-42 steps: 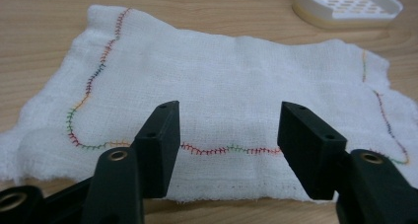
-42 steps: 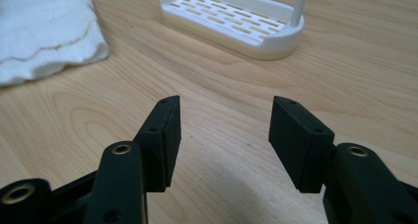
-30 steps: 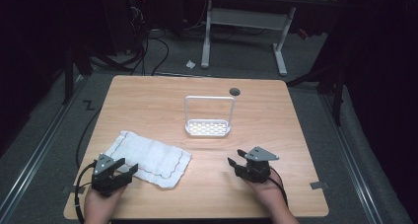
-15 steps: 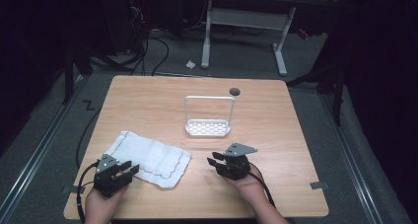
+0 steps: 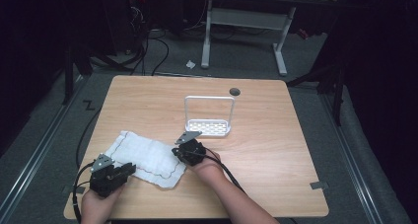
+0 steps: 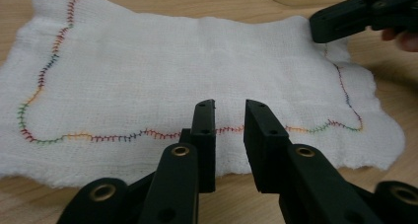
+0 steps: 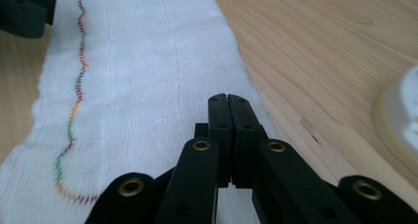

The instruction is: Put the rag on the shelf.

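A white cloth (image 5: 148, 157) with a coloured stitched border lies flat at the front left of the wooden table (image 5: 276, 155). My left gripper (image 5: 125, 169) is at the cloth's near left corner. In the left gripper view the cloth (image 6: 172, 71) lies under that gripper (image 6: 229, 105), whose jaws have just been closing and keep a small gap. My right gripper (image 5: 176, 151) is at the cloth's right edge. In the right gripper view its jaws (image 7: 228, 98) have just closed together, low over the cloth (image 7: 138, 86), and no fold shows between them.
A white wire rack (image 5: 209, 128) with a perforated base stands upright in the middle of the table, just behind the right gripper. A round grommet hole (image 5: 234, 91) sits near the far edge. The rack's base (image 7: 401, 120) lies close to the right gripper's side.
The right hand has moved left across the table to the cloth's right edge, and its jaws have closed. The left hand has stayed put while its jaws narrowed.
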Tool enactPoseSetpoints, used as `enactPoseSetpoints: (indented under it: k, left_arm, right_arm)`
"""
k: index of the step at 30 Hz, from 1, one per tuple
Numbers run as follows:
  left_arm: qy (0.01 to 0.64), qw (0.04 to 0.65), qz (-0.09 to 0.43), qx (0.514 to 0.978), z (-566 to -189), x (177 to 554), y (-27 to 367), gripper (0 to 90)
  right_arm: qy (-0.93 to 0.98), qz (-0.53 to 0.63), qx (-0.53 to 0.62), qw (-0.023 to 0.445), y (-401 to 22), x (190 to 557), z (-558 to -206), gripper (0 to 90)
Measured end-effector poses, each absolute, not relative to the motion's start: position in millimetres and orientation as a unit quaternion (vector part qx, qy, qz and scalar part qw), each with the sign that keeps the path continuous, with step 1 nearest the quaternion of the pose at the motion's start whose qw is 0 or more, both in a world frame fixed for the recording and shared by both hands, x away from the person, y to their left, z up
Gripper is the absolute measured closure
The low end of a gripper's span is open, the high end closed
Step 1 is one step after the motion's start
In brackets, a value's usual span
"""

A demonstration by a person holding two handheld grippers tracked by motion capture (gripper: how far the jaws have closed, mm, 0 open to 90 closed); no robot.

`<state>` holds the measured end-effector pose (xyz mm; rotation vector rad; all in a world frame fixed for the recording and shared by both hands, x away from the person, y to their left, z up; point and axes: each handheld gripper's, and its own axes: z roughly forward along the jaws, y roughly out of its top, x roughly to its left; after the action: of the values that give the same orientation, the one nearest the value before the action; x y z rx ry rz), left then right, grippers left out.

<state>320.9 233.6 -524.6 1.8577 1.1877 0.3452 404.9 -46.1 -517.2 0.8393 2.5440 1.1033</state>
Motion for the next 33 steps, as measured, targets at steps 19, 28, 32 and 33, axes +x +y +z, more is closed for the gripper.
enactPoseSetpoints:
  k: [19,28,32,33]
  left_arm:
    - [0.476,0.459,0.128,0.739,-524,320,231,66.2]
    - [0.449,0.447,0.114,0.765,-522,311,208,71.7]
    - [0.446,0.444,0.111,0.769,-522,311,200,73.7]
    - [0.445,0.443,0.110,0.770,-522,310,198,74.6]
  right_arm:
    - [0.873,0.380,0.284,0.113,-107,348,-532,90.0]
    - [0.865,0.385,0.300,0.117,-156,294,-534,90.0]
    - [0.864,0.387,0.301,0.113,-161,277,-533,90.0]
    - [0.863,0.392,0.298,0.112,-161,276,-531,90.0]
